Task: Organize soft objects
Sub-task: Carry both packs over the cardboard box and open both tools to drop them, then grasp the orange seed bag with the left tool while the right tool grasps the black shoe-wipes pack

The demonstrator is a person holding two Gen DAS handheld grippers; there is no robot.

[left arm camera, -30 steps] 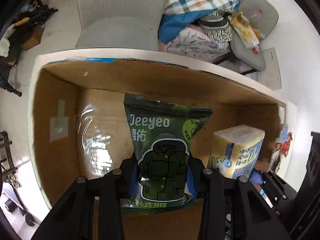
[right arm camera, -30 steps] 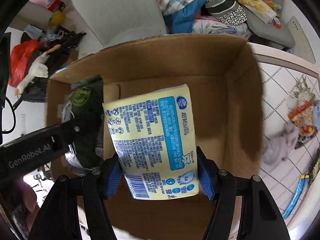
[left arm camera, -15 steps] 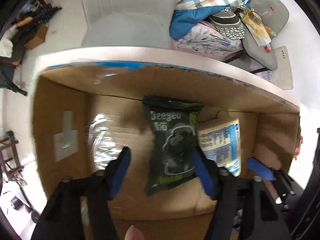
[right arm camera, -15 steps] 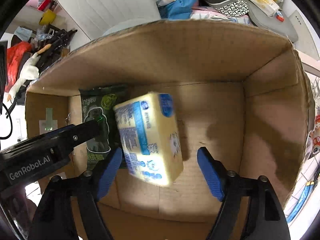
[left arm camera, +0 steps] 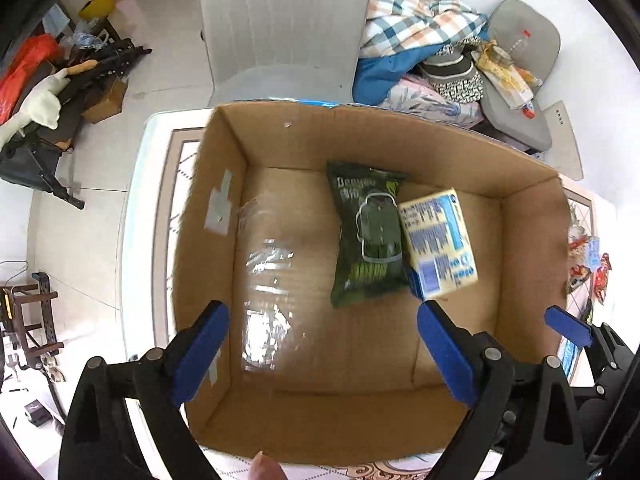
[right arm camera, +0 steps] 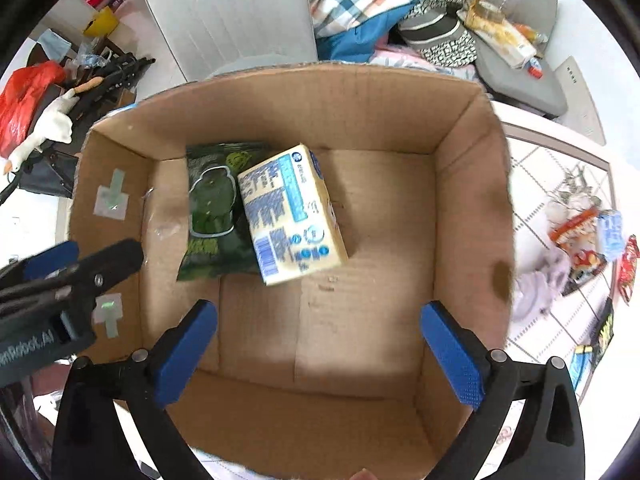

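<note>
A dark green soft pack lies flat on the floor of an open cardboard box. A yellow tissue pack with blue print rests beside it, its edge leaning on the green pack. My left gripper hangs above the box pointing down, its jaws still opening with nothing between them. My right gripper is likewise above the box, jaws opening wide and empty. The right gripper's fingers show at the right edge of the left wrist view; the left gripper's body shows at the left of the right wrist view.
The box stands on a white patterned table. Small packets and a grey soft item lie on the table right of the box. Behind the box stand a white chair, a pile of cloth and a grey seat.
Both grippers let go: the green pack and the tissue pack dropped to the box floor. Both grippers opened wide and rose above the box.
</note>
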